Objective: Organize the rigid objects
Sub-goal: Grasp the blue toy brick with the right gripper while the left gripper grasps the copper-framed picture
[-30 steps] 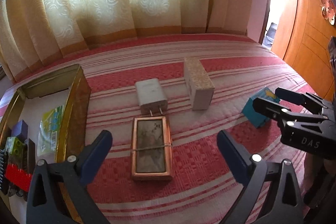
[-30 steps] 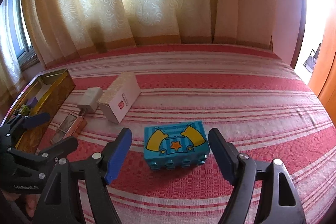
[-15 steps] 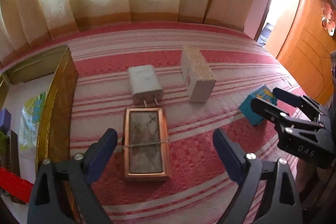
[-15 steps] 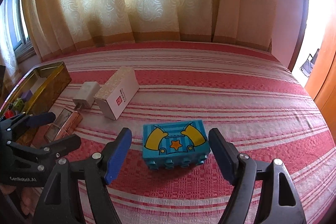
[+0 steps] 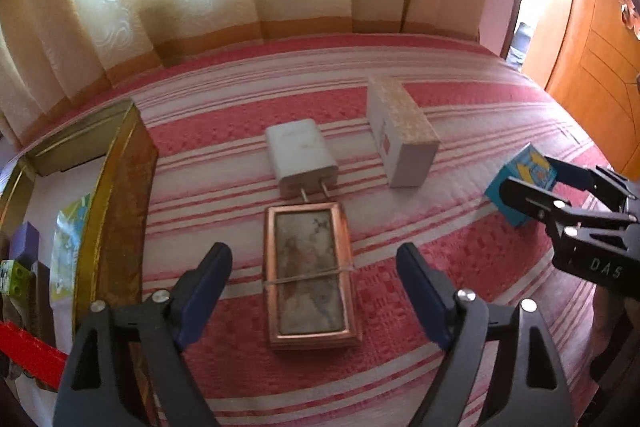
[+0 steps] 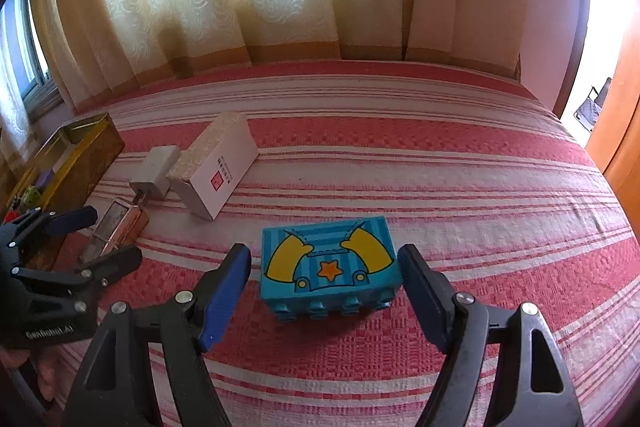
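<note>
While its jaws are closing, the left gripper [image 5: 310,291] at the bottom of its frame straddles the copper-framed case [image 5: 309,275] lying on the striped bedspread [image 5: 460,251], pads not touching it. Just beyond, mid-frame, the white charger [image 5: 301,155] points its prongs at the case; the white box [image 5: 402,135] lies to its right. The gold tin [image 5: 116,195] stands at the left edge. In the right wrist view, the right gripper [image 6: 324,291] stands apart around the blue block [image 6: 330,267], low centre, pads clear of it.
</note>
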Tool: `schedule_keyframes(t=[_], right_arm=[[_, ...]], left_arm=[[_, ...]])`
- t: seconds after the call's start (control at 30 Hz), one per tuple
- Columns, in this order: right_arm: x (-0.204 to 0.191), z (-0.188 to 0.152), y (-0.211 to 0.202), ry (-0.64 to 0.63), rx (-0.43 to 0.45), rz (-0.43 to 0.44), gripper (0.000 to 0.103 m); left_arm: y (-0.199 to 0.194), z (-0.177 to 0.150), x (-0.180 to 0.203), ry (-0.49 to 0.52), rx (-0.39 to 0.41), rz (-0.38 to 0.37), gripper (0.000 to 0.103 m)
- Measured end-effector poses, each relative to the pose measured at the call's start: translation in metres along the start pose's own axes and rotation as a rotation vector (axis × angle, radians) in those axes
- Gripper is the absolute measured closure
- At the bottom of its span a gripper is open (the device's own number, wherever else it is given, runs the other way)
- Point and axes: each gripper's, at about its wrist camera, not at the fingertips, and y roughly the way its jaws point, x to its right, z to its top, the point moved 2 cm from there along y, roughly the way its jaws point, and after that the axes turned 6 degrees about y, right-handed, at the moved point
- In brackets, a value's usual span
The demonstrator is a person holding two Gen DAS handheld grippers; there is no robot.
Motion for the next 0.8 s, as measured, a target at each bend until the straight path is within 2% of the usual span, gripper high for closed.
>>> schedule_keyframes(t=[0.03,0.1,0.2,0.23,0.43,0.7,0.8], right_arm=[[0.0,0.0,0.001,0.001,-0.001,0.003,0.027],[0.002,0.0,0.003,0.007,-0.016,0.012,0.036],[0.001,-0.001,0.006,0.005,-0.033,0.015,0.037],[0.0,-0.001,0.005,-0.004,-0.032,0.015,0.037],[-0.002,-0.002,-0.006,-0.018,0.021,0.03,0.037],[-0.004,-0.004,-0.04,-0.033,0.225,0.06,0.037],[-0.006,-0.006,-0.047,-0.04,0.265,0.06,0.037]], left_arm=[[0.001,0.0,-0.002,-0.011,-0.007,-0.011,0.031],[0.0,0.0,-0.004,-0.024,-0.003,-0.019,0.041],[-0.001,-0.001,-0.003,-0.019,0.006,-0.019,0.056],[-0.002,0.0,-0.003,-0.019,0.011,-0.02,0.057],[-0.014,-0.001,-0.003,-0.02,0.069,-0.015,0.057],[-0.039,-0.002,-0.005,-0.026,0.197,0.054,0.057],[-0.047,-0.004,-0.007,-0.036,0.239,0.074,0.057]])
